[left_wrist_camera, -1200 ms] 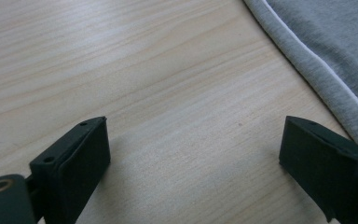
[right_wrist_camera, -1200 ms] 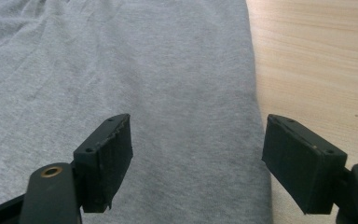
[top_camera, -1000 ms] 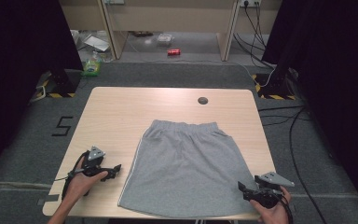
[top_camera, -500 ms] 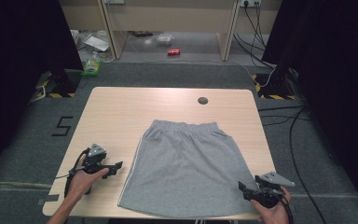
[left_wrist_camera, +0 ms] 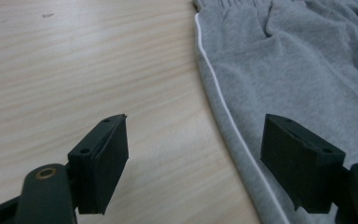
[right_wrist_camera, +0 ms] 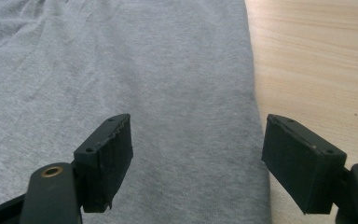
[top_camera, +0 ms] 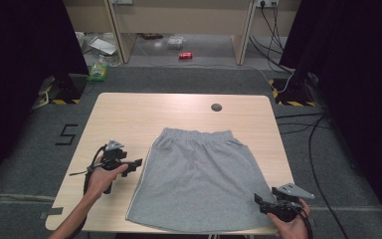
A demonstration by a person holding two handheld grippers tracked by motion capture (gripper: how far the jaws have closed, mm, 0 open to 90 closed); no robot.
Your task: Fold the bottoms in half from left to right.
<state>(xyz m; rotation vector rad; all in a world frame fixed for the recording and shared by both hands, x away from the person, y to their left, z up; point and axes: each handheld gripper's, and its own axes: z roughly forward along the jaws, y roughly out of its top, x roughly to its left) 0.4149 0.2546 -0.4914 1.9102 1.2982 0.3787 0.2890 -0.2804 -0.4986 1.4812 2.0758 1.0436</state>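
i hold both claws apart, left gripper (top_camera: 138, 163) and right gripper (top_camera: 257, 199) flanking the flat grey skirt (top_camera: 198, 181). nothing is grasped yet; by my reckoning the work is still ahead.

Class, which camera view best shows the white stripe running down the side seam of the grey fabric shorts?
The left gripper view: the white stripe runs sharp and close along the grey fabric shorts. The high view shows it as a faint thin line. The right gripper view shows plain grey fabric at the opposite edge.
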